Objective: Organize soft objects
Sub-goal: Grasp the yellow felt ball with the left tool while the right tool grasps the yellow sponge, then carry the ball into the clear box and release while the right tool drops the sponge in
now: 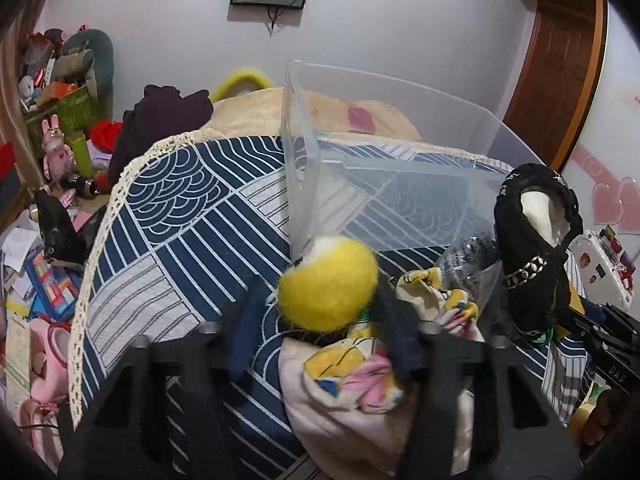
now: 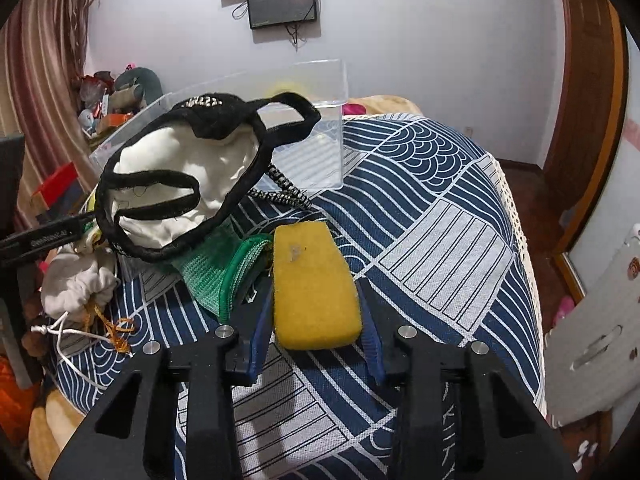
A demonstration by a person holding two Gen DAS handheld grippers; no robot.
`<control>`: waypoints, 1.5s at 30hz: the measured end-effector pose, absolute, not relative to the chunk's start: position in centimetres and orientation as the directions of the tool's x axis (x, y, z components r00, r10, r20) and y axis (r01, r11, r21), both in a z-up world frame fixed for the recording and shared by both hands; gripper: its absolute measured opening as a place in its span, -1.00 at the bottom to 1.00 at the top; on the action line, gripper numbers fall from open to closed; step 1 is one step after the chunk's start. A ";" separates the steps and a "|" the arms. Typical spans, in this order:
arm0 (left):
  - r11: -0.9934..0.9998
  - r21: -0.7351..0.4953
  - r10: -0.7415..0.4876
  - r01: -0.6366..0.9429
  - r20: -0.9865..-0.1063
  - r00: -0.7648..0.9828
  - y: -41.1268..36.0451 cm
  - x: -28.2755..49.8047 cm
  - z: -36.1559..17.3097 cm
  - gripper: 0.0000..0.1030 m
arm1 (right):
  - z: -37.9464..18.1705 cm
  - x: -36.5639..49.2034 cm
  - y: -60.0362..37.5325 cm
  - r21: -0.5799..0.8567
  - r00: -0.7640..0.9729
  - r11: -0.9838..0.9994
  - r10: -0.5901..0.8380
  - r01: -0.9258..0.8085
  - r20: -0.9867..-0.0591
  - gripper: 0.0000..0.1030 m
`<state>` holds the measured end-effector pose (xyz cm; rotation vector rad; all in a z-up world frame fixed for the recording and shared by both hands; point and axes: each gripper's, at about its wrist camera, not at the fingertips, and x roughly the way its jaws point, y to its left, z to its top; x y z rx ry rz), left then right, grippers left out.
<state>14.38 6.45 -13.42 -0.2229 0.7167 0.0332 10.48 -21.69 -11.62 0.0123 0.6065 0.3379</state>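
Note:
In the left wrist view my left gripper (image 1: pixel 326 300) is shut on a fuzzy yellow and white ball (image 1: pixel 328 282), just in front of the clear plastic bin (image 1: pixel 384 184) on the blue patterned cloth. A cartoon-print fabric bag (image 1: pixel 352 368) lies under the ball. A black bag with white lining (image 1: pixel 532 248) stands to the right. In the right wrist view my right gripper (image 2: pixel 316 308) is shut on a yellow sponge (image 2: pixel 314 288). The black bag (image 2: pixel 184 184), a green mesh pouch (image 2: pixel 224 272) and a white drawstring pouch (image 2: pixel 76 284) lie left of it, the bin (image 2: pixel 320 148) behind.
The table (image 2: pixel 440 220) has a lace-edged blue wave-pattern cloth. Clutter, toys and boxes (image 1: pixel 60 120) fill the floor on the left. A wooden door (image 1: pixel 560 64) is at the right. A dark garment (image 1: pixel 160 120) lies on the bed behind.

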 end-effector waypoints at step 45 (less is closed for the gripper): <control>0.997 -0.077 -0.063 0.020 -0.613 0.788 4.3 20.9 -6.7 -0.23 | -5.2 20.9 -14.5 0.040 0.802 0.931 0.335 -0.363 -0.494 -0.34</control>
